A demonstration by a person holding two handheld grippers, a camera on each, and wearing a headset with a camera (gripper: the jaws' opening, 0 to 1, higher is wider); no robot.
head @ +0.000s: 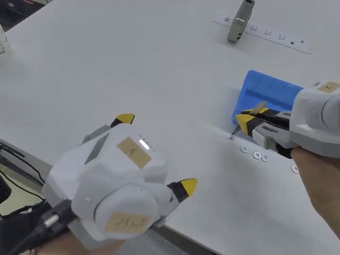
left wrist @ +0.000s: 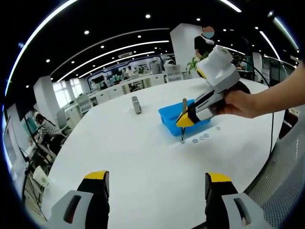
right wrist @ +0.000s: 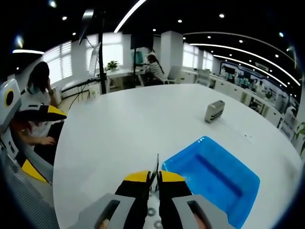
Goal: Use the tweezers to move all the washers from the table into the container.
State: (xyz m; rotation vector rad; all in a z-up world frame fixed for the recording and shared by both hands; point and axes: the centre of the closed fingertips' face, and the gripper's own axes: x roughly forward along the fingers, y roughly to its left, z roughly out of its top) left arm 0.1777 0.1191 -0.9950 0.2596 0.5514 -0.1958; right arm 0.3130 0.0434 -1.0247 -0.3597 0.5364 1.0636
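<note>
My right gripper [head: 246,121] is shut on a pair of metal tweezers [head: 234,129] that point down at the white table. The tweezers' tip rests at a small washer [head: 230,136] just in front of the blue container [head: 268,91]. Several more washers [head: 257,155] lie in a row to the right of it. In the right gripper view the tweezers [right wrist: 157,167] stick out between the closed jaws [right wrist: 155,177], with the blue container [right wrist: 214,177] to the right. My left gripper [head: 156,152] hovers open near the table's front edge, holding nothing.
A grey device [head: 240,21] lies on a white power strip [head: 276,36] at the far side of the table. In the left gripper view the right gripper [left wrist: 187,119] and a person's hand [left wrist: 238,102] show beside the blue container [left wrist: 167,117]. Other people sit at distant desks.
</note>
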